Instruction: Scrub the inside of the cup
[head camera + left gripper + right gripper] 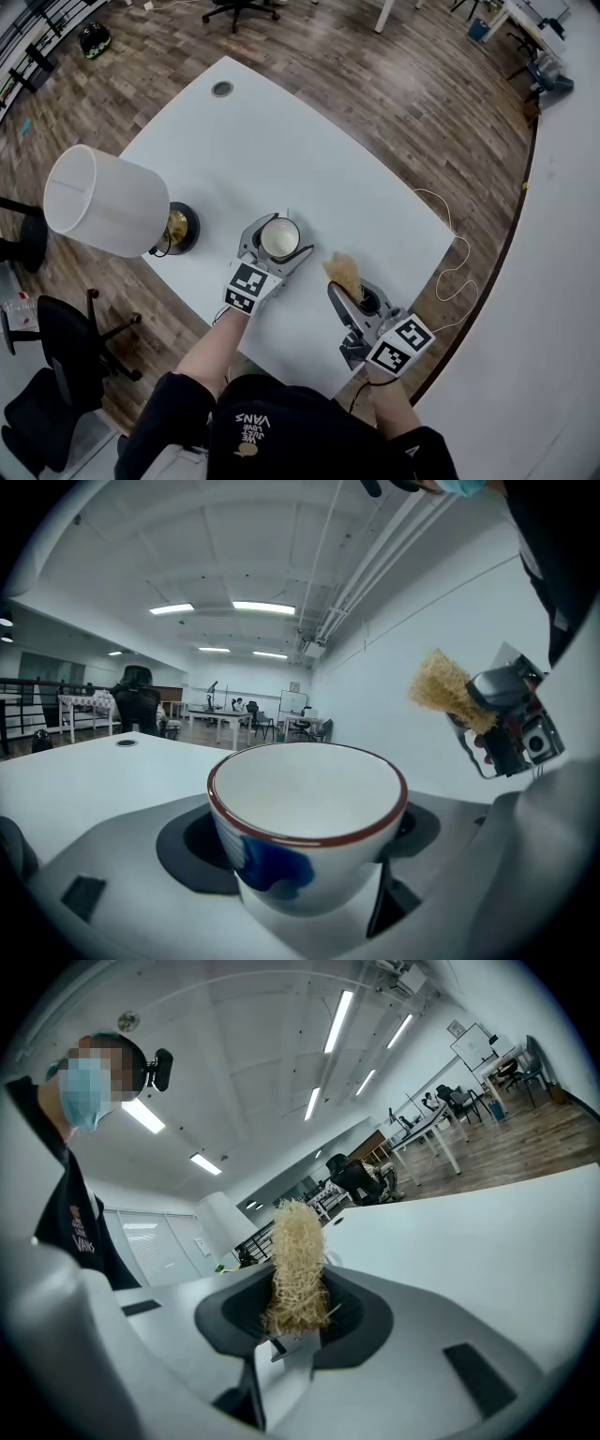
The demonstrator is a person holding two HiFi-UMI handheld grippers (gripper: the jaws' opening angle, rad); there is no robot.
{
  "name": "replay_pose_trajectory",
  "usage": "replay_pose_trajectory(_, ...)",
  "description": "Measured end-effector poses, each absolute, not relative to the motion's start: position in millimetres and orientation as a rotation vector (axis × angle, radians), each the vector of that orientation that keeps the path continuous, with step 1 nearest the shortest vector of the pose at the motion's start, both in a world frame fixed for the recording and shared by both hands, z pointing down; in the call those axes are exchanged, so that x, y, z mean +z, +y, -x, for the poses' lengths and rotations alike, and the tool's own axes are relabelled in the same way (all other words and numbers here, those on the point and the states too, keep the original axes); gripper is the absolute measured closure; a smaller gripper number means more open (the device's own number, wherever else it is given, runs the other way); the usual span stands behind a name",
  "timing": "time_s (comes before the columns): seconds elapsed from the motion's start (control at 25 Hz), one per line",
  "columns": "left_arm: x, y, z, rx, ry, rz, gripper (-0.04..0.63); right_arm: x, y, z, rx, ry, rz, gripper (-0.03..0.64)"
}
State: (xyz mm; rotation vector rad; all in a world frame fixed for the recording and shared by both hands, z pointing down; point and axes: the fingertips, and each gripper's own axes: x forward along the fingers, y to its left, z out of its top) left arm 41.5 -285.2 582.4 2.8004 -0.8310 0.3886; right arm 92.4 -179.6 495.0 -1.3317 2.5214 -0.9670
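Cup (307,827) upright, mouth up, scrubber (297,1269) nearby

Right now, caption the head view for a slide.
Left gripper holds the cup; right gripper holds a straw scrubber beside it.

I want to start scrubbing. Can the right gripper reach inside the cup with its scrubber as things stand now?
Probably yes. The left gripper holds the cup with its mouth up, open and empty. The straw scrubber clamped in the right gripper sits just beside it, and nothing stands between them.
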Motion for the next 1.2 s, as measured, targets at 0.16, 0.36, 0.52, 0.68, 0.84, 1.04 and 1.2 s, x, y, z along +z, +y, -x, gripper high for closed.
replay_pose_trajectory(0.16,594.7,-283.6,-44.7,0.443,-0.817,-2.794,0.172,499.0,-177.9,-94.9,-0.982,2.516,1.344,0.517)
replay_pose_trajectory(0.36,601.5,-283.9,-44.8,0.463,-0.816,-2.793,0.172,501.3,-178.7,-94.8,-0.997,2.519,1.344,0.517)
replay_pose_trajectory(0.52,600.9,-283.1,-46.7,0.456,-0.806,-2.81,0.172,501.3,-178.7,-93.1,-1.003,2.519,1.337,0.517)
replay_pose_trajectory(0.68,603.1,-280.8,-48.8,0.473,-0.764,-2.824,0.172,500.5,-179.4,-87.5,-1.002,2.528,1.32,0.517)
replay_pose_trajectory(0.84,603.8,-277.1,-48.4,0.486,-0.743,-2.828,0.172,495.8,-178.9,-82.3,-0.987,2.55,1.303,0.517)
replay_pose_trajectory(1.04,600.9,-273.4,-45.1,0.5,-0.772,-2.841,0.17,489.8,-175.6,-80.4,-0.967,2.568,1.295,0.517)
replay_pose_trajectory(1.2,585.2,-271.5,-41.0,0.461,-0.802,-2.855,0.17,484.4,-172.5,-78.2,-0.951,2.582,1.291,0.517)
